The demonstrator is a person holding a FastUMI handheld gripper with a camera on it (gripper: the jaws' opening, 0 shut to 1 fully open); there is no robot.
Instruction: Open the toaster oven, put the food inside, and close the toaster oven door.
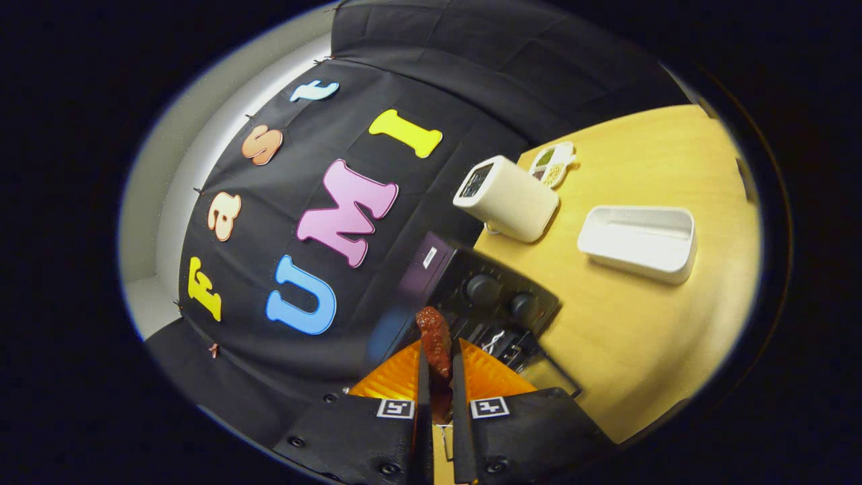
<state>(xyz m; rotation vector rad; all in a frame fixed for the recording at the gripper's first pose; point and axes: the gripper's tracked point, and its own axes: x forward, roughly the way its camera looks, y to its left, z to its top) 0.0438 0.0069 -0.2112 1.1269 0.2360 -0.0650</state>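
Gripper view: gripper [441, 377] pinches a reddish-brown food piece [434, 340] between its 2 fingers, the lower end hidden between them. Just beyond stands the black toaster oven [495, 303], door open, interior hard to make out. Farther across the wooden table [640, 323]: cream container [508, 199], white tray [640, 239], sectioned dish [552, 165].

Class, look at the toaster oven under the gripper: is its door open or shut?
Open. The toaster oven has its glass door swung away, baring the rack. The gripper grips reddish food.
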